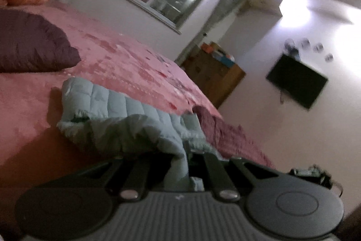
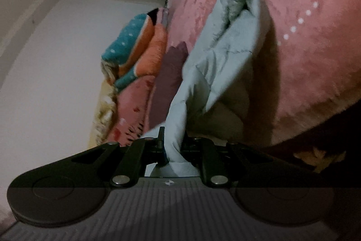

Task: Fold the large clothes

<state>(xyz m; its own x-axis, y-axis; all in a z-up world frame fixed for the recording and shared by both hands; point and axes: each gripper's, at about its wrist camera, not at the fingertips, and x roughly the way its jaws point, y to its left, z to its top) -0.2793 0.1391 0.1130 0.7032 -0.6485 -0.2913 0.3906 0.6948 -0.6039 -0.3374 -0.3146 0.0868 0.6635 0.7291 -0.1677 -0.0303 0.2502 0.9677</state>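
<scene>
Pale-blue quilted garment [image 1: 117, 114], seemingly claw-pinched [image 2: 172, 146].

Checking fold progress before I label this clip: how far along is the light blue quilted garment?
Done: both grips are made. The left hand-held gripper and the right hand-held gripper are each shut on an edge of the light blue quilted garment. In hand: the garment is partly lifted, its far end bunched on the pink bedspread. Left: no neat fold shows yet; it needs spreading, folding and laying flat.
</scene>
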